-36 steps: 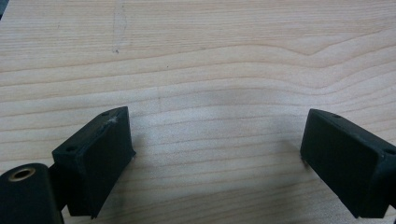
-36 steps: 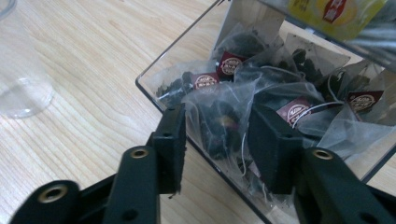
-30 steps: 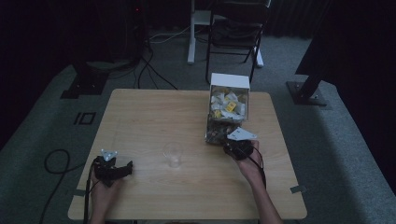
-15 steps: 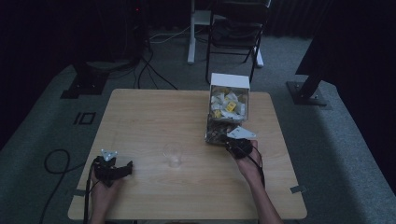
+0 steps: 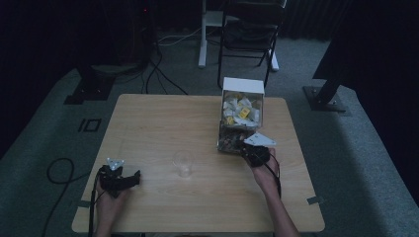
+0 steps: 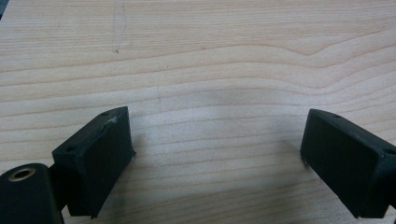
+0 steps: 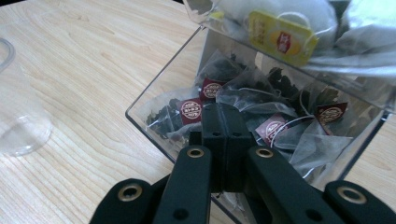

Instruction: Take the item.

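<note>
Light wooden table. Clear plastic two-tier dispenser box of tea bags sits far right. Small clear glass cup stands mid-table, near side. Right gripper reaches into the box's lower tray; jaws have just closed, pressed together among the dark tea bags, can't tell whether they pinch one. Left gripper rests near left, jaws wide apart over bare wood.

The box stands on the table; tea bags lie in it. The glass stands left of the box, nearer the person.
</note>
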`<state>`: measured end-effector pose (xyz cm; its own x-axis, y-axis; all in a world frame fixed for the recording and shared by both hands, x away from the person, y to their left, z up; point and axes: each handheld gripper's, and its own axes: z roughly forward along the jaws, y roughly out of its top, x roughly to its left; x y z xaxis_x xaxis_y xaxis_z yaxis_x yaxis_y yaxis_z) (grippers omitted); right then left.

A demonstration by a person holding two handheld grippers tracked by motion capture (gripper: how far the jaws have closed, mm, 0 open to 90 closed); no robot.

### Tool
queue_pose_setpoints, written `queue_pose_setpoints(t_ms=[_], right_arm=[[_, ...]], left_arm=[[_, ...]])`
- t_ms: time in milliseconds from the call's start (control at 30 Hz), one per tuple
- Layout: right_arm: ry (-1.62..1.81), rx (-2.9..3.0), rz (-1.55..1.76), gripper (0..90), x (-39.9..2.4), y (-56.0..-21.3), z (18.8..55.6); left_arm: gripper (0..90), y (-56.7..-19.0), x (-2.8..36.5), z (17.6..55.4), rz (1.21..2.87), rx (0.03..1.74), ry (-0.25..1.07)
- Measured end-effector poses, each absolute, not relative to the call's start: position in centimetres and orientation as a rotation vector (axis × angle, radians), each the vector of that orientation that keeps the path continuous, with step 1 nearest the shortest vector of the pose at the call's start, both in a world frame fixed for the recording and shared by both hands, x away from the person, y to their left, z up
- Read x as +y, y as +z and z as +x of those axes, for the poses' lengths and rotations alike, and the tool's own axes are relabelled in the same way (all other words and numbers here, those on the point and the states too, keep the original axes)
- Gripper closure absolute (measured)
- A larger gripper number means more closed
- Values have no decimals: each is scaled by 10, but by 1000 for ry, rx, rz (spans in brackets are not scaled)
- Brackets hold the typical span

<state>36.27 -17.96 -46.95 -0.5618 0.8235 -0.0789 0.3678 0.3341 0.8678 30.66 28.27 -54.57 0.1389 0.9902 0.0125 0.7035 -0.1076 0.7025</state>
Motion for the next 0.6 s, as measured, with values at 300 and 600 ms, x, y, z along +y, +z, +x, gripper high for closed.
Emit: queue_pose_setpoints(t_ms=[300, 600], right_arm=[[1169, 2066, 1026, 900, -180, -460, 361], [1174, 2052, 1007, 900, -179, -453, 359]], left_arm=[[98, -546, 283, 307, 1873, 1620, 679], [98, -546, 283, 307, 1873, 1621, 679]])
